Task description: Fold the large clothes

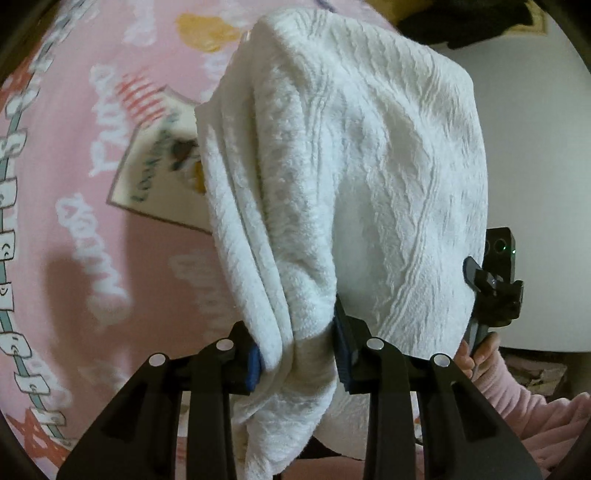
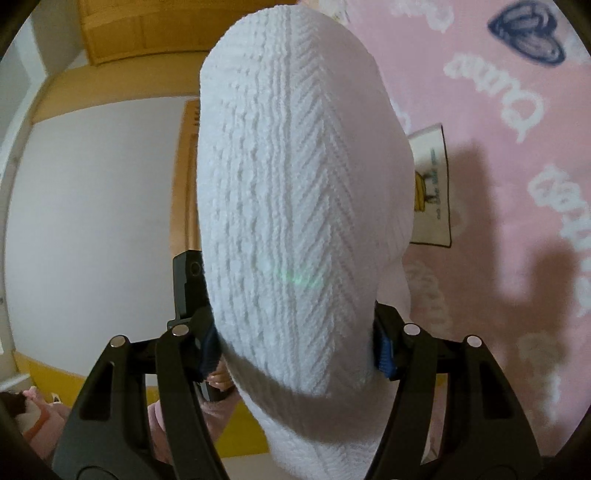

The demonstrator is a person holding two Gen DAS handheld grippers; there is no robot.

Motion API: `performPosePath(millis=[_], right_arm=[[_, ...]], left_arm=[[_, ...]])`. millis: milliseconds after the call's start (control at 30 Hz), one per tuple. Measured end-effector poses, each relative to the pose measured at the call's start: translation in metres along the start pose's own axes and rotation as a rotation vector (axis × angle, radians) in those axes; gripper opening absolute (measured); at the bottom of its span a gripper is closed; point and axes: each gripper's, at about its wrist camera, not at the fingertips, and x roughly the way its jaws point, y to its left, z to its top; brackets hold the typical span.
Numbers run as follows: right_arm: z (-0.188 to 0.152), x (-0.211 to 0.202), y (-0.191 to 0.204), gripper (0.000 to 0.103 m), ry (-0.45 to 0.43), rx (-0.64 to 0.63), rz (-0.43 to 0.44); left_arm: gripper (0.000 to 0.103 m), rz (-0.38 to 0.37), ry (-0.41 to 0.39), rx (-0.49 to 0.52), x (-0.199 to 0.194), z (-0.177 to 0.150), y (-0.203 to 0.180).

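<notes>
The white knitted garment (image 1: 354,177) hangs bunched in the air above a pink printed bedspread (image 1: 74,221), held up at two places; in the left wrist view its thick folds gather into a narrow neck that passes between the fingers of the left gripper (image 1: 299,354), whose blue pads (image 1: 254,363) press into the cloth from both sides, so the fingers are clamped on the garment, and a loose end droops below them toward the near edge; in the right wrist view the same white knitted garment (image 2: 295,192) bulges wide and ribbed in a herringbone pattern, filling the middle of the picture, and the right gripper (image 2: 295,350) has its fingers set fairly wide with the cloth pinched between the blue pads (image 2: 384,354), clamped on a fat fold; a faint green light streak lies across the knit near those fingers; to the right in the left wrist view the other gripper's black body (image 1: 495,284) shows beside the cloth, gripped by a hand in a pink fleecy sleeve (image 1: 517,398); the bedspread carries white lettering and a cream picture patch (image 1: 162,177), partly hidden behind the garment; in the right wrist view a white wall (image 2: 92,214) and pale wooden furniture (image 2: 147,29) lie to the left, the bedspread (image 2: 498,184) to the right with shadows cast on it.
</notes>
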Motion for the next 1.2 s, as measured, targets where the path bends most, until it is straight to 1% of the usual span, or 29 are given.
performPosePath(millis=[33,67,100,133,167,233,267,333,400,433,467,533,567,633,667,700,733,767,833,867,933,967,1000,1033,1067,1100,1133,1167,1200], right_arm=[[-0.003,-0.02,0.008,0.062,-0.023,-0.013,0.02],[0.001,-0.047,-0.001,0.062,-0.036,-0.02,0.033],[0.0,-0.059,0.006,0.062,-0.059,-0.028,0.047],[-0.004,-0.076,0.01,0.062,-0.085,-0.033,0.064],[-0.008,-0.103,0.013,0.062,-0.115,-0.034,0.088],[-0.014,-0.16,0.021,0.062,-0.172,-0.052,0.119],[-0.015,-0.184,0.023,0.062,-0.193,-0.054,0.13],[-0.023,-0.251,0.024,0.062,-0.253,-0.069,0.15],[-0.027,-0.309,0.024,0.062,-0.298,-0.077,0.161],[-0.032,-0.354,0.018,0.062,-0.337,-0.083,0.165],[-0.036,-0.385,0.013,0.062,-0.36,-0.086,0.166],[-0.039,-0.46,-0.002,0.062,-0.413,-0.079,0.173],[-0.04,-0.491,-0.011,0.062,-0.434,-0.066,0.176],[-0.046,-0.557,-0.046,0.062,-0.48,-0.039,0.175],[-0.046,-0.58,-0.061,0.062,-0.496,-0.022,0.178],[-0.047,-0.608,-0.081,0.062,-0.521,0.004,0.179],[-0.048,-0.631,-0.104,0.062,-0.539,0.025,0.179],[-0.047,-0.663,-0.138,0.062,-0.563,0.055,0.166],[-0.045,-0.703,-0.189,0.062,-0.586,0.084,0.113],[-0.044,-0.714,-0.21,0.062,-0.595,0.088,0.089],[-0.043,-0.745,-0.264,0.062,-0.632,0.118,0.053],[-0.043,-0.761,-0.305,0.062,-0.664,0.146,0.032],[-0.044,-0.768,-0.327,0.062,-0.682,0.173,0.016],[-0.044,-0.775,-0.364,0.062,-0.691,0.215,-0.027],[-0.044,-0.778,-0.384,0.062,-0.682,0.242,-0.052],[-0.046,-0.782,-0.408,0.062,-0.678,0.283,-0.045],[-0.047,-0.783,-0.425,0.063,-0.684,0.302,-0.007],[-0.046,-0.786,-0.436,0.063,-0.692,0.281,0.035],[-0.044,-0.787,-0.437,0.065,-0.688,0.26,0.038]], left_arm=[[0.029,0.004,-0.003,0.015,0.003,0.003,-0.019],[0.029,0.01,-0.005,0.042,-0.001,0.002,-0.042],[0.029,0.017,-0.008,0.066,0.001,0.0,-0.067],[0.029,0.025,-0.011,0.102,-0.001,0.001,-0.097],[0.029,0.033,-0.012,0.129,0.004,-0.002,-0.125],[0.029,0.051,-0.008,0.199,0.021,0.0,-0.198],[0.029,0.059,-0.003,0.226,0.043,-0.006,-0.242],[0.029,0.068,0.006,0.289,0.064,-0.007,-0.31],[0.029,0.072,0.023,0.373,0.095,-0.013,-0.384],[0.029,0.071,0.031,0.395,0.108,-0.015,-0.41],[0.029,0.068,0.047,0.429,0.131,-0.018,-0.448],[0.029,0.062,0.075,0.501,0.176,-0.026,-0.514],[0.029,0.054,0.086,0.515,0.195,-0.027,-0.534],[0.029,0.027,0.124,0.553,0.252,-0.033,-0.587],[0.029,0.018,0.139,0.563,0.273,-0.036,-0.602],[0.029,0.007,0.164,0.569,0.307,-0.037,-0.622],[0.029,0.002,0.18,0.57,0.332,-0.037,-0.635],[0.029,-0.002,0.208,0.566,0.372,-0.037,-0.648],[0.029,0.017,0.267,0.579,0.447,-0.04,-0.668],[0.029,0.025,0.295,0.59,0.479,-0.043,-0.683],[0.028,0.031,0.336,0.602,0.543,-0.041,-0.689],[0.027,0.032,0.36,0.61,0.585,-0.039,-0.691],[0.022,0.022,0.381,0.603,0.621,-0.036,-0.69],[0.02,0.017,0.39,0.594,0.636,-0.038,-0.689],[0.02,0.04,0.395,0.58,0.67,-0.033,-0.682],[0.019,0.049,0.398,0.568,0.684,-0.03,-0.677],[0.019,0.047,0.409,0.547,0.699,-0.027,-0.67],[0.019,0.026,0.418,0.525,0.708,-0.025,-0.663],[0.019,0.004,0.418,0.521,0.709,-0.024,-0.659]])
